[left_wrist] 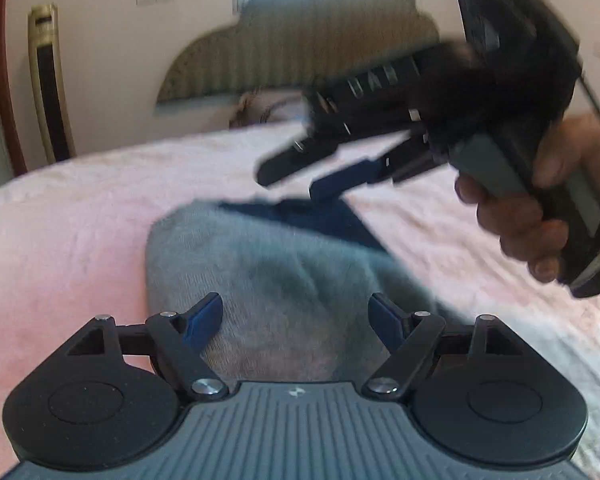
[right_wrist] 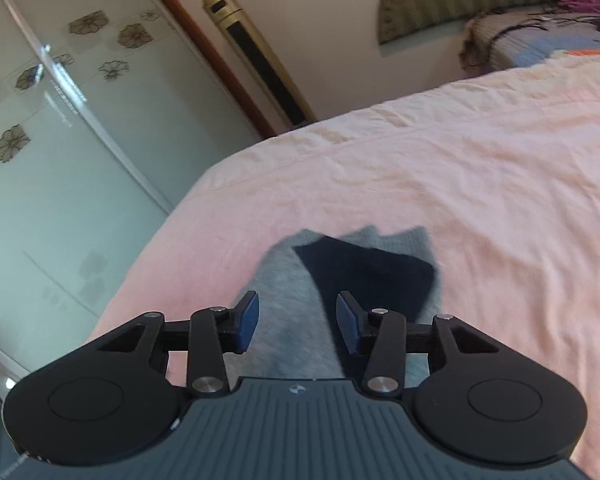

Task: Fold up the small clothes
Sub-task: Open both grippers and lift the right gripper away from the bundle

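A small grey garment (left_wrist: 268,272) with a dark navy part (left_wrist: 312,216) lies on the pink bed sheet (left_wrist: 60,216). My left gripper (left_wrist: 296,316) is open, low over the grey cloth, with nothing between its blue pads. My right gripper (left_wrist: 300,184), held in a hand, hovers open above the garment's far navy edge in the left wrist view. In the right wrist view the right gripper (right_wrist: 296,322) is open above the grey garment (right_wrist: 284,280) and its navy part (right_wrist: 368,272).
The bed's left edge (right_wrist: 172,220) drops off toward a glass wardrobe door (right_wrist: 60,140). A gold tower fan (right_wrist: 260,56) stands by the wall. A padded headboard (left_wrist: 300,52) and a pillow (right_wrist: 540,44) lie at the far end.
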### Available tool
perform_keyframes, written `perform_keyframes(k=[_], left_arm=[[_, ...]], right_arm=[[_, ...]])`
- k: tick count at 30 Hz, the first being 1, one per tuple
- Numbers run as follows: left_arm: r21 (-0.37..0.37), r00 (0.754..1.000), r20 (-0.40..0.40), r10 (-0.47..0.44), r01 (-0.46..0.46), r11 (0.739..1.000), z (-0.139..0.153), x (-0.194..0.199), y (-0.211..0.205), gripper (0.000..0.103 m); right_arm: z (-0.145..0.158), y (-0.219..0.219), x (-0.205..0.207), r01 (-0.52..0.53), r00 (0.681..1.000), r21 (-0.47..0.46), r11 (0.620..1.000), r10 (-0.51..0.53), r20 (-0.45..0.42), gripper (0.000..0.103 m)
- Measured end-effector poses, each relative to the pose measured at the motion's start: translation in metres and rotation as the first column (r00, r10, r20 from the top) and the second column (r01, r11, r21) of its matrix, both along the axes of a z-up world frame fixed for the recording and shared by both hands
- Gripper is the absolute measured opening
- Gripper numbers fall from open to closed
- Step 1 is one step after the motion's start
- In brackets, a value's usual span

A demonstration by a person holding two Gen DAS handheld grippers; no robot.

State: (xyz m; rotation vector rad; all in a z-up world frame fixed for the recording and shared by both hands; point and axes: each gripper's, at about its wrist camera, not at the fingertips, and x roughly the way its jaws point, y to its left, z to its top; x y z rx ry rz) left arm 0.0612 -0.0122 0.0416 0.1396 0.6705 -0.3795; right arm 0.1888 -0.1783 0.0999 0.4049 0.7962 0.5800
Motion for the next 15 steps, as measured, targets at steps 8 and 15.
perform_keyframes(k=[8,15], left_arm=[[0.059,0.995,0.068,-0.076,0.073,0.996,-0.009,-0.014,0.009,0.076],[0.022,0.996,0.003,-0.091,0.091,0.996,-0.019,-0.032,0.013,0.076]], right_arm=[[-0.05,0.029,0.029,-0.059,0.997,-0.285,0.957,0.043,-0.064,0.078],[-0.006,0.059,0.028,-0.131,0.991,-0.123,0.984,0.125,-0.054,0.066]])
